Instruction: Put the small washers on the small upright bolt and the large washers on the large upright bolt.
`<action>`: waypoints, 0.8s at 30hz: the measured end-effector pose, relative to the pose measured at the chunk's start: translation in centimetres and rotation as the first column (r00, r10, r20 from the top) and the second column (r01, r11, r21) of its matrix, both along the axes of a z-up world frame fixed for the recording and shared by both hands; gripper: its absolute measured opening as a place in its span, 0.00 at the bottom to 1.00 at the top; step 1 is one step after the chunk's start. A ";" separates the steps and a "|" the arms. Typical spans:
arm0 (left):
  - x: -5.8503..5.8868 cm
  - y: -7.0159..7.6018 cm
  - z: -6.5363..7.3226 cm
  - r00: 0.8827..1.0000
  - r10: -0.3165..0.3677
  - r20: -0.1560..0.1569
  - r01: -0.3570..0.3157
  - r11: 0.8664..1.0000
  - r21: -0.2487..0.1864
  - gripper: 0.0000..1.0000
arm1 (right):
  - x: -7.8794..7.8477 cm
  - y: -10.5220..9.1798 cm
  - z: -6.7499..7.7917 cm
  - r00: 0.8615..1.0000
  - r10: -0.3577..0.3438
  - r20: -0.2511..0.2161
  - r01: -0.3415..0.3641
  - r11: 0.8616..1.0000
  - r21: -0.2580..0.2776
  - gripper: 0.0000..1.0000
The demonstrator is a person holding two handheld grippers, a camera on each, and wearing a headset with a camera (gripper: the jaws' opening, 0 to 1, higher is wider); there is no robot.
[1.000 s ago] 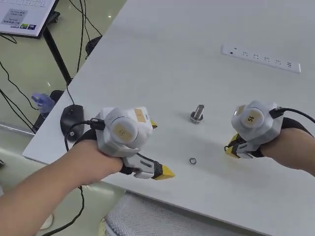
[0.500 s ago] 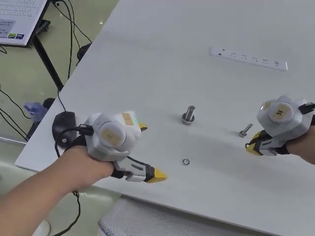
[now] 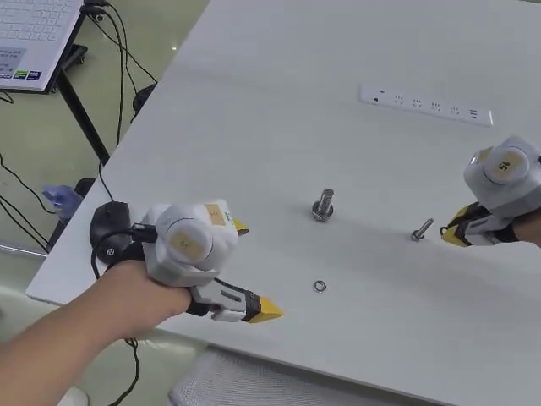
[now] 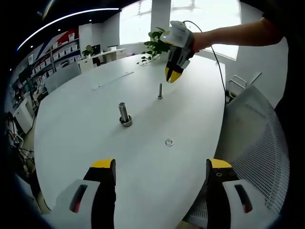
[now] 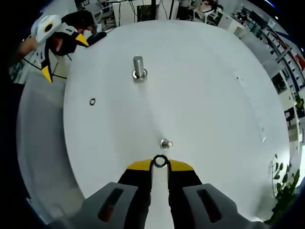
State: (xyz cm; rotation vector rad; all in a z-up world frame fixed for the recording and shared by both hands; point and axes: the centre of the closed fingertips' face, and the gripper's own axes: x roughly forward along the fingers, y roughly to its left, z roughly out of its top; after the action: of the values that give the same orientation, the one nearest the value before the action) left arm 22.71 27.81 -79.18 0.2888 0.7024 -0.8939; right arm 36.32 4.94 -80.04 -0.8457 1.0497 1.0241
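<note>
The right gripper (image 5: 160,166) pinched a metal washer (image 5: 160,156) in its fingers, just short of the small upright bolt (image 5: 165,143). The left gripper (image 4: 161,166), fingers wide apart and empty, hung at the near edge of the smooth white worktop (image 3: 279,127). A loose washer (image 3: 319,287) lay flat near the large threaded bolt (image 3: 323,205), with bare surface around it; a power strip (image 3: 425,105) lay well beyond.

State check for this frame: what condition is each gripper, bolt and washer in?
left gripper: open, holding nothing.
right gripper: shut on the gripped washer.
gripped washer: pinched at the jaw tips, not on either bolt.
small bolt: upright on the table.
large bolt: upright; wider ring at its base, head or washer unclear.
loose washer: lying flat on the table, apart from both bolts.
</note>
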 end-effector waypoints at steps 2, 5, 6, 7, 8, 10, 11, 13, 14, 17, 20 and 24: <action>0.0 -0.1 0.0 1.000 0.000 0.001 0.000 1.000 -0.001 0.77 | 0.4 0.2 0.0 1.000 0.004 0.003 -0.004 1.000 0.000 0.13; 0.1 -0.1 0.1 1.000 -0.001 0.007 0.001 1.000 0.000 0.77 | 1.0 0.5 0.2 1.000 0.005 0.007 -0.005 1.000 0.005 0.13; 0.2 -0.1 0.1 1.000 -0.001 0.007 0.001 1.000 -0.002 0.77 | 1.1 0.6 0.2 1.000 0.005 0.007 -0.005 1.000 0.007 0.13; 0.2 0.0 0.1 1.000 -0.001 0.007 0.001 1.000 -0.001 0.77 | 1.2 0.8 0.3 1.000 0.004 0.005 -0.004 1.000 0.013 0.13; 0.2 0.0 0.1 1.000 -0.002 0.008 0.002 1.000 0.001 0.77 | 1.3 0.9 0.3 1.000 0.003 0.004 -0.003 1.000 0.015 0.13; 0.2 0.0 0.1 1.000 -0.002 0.008 0.002 1.000 0.000 0.77 | 1.4 1.0 0.2 1.000 0.008 0.004 -0.008 1.000 0.011 0.13; 0.3 0.0 0.1 1.000 -0.002 0.008 0.002 1.000 0.001 0.77 | 1.5 1.0 0.1 1.000 0.012 0.003 -0.012 1.000 0.007 0.13; 0.3 0.1 0.1 1.000 -0.003 0.008 0.003 1.000 0.003 0.77 | 1.5 1.0 0.0 1.000 0.012 0.002 -0.012 1.000 0.008 0.13; 0.3 0.1 0.1 1.000 -0.002 0.007 0.002 1.000 0.002 0.77 | 1.6 1.1 -0.1 1.000 0.010 0.000 -0.010 1.000 0.010 0.13; 0.2 0.1 0.0 1.000 -0.001 0.005 0.001 1.000 0.001 0.77 | 1.6 1.2 -0.4 1.000 0.019 -0.003 -0.019 1.000 0.003 0.13; 0.0 0.1 -0.1 1.000 -0.003 0.002 0.003 1.000 0.001 0.76 | 1.7 1.2 -0.7 1.000 0.018 -0.007 -0.018 1.000 0.000 0.13; -0.3 0.1 -0.2 1.000 -0.003 -0.003 0.003 1.000 -0.001 0.76 | 1.7 1.1 -1.1 1.000 0.022 -0.012 -0.022 1.000 -0.012 0.13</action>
State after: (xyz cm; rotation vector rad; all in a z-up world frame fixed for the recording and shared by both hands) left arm 22.46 27.91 -79.35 0.2878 0.7047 -0.8979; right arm 38.04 6.08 -81.09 -0.8634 1.0597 1.0434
